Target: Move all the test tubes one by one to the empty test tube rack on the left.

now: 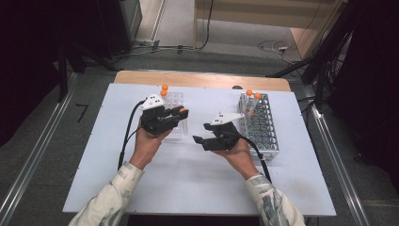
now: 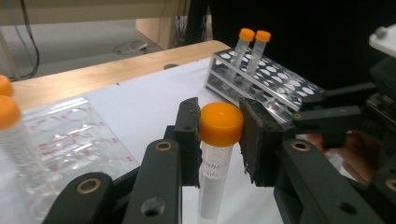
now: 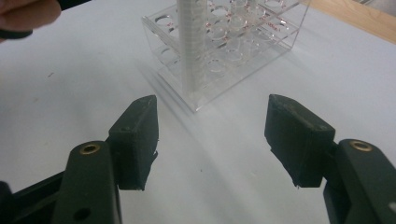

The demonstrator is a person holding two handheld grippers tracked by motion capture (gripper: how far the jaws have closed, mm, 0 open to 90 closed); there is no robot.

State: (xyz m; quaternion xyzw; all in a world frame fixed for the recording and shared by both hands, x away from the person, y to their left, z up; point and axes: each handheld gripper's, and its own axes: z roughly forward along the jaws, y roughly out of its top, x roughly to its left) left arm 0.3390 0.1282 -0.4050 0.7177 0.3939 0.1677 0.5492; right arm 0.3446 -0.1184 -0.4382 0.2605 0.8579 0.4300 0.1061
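Left gripper is closed on an orange-capped tube, held upright by its cap just right of the clear rack; right gripper is wide open, holding nothing, between the clear rack and the metal rack. Two capped tubes stand at the clear rack's far-left corner, two more in the metal rack's far end. The right gripper view shows the held tube's graduated body in front of the clear rack's wells; the left gripper view shows the cap between the pads.

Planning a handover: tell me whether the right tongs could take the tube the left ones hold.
Probably yes. The right tongs stand open and empty, with bare table between them and the left tongs. Those grip the tube at its orange cap, so the body below hangs free to grasp.
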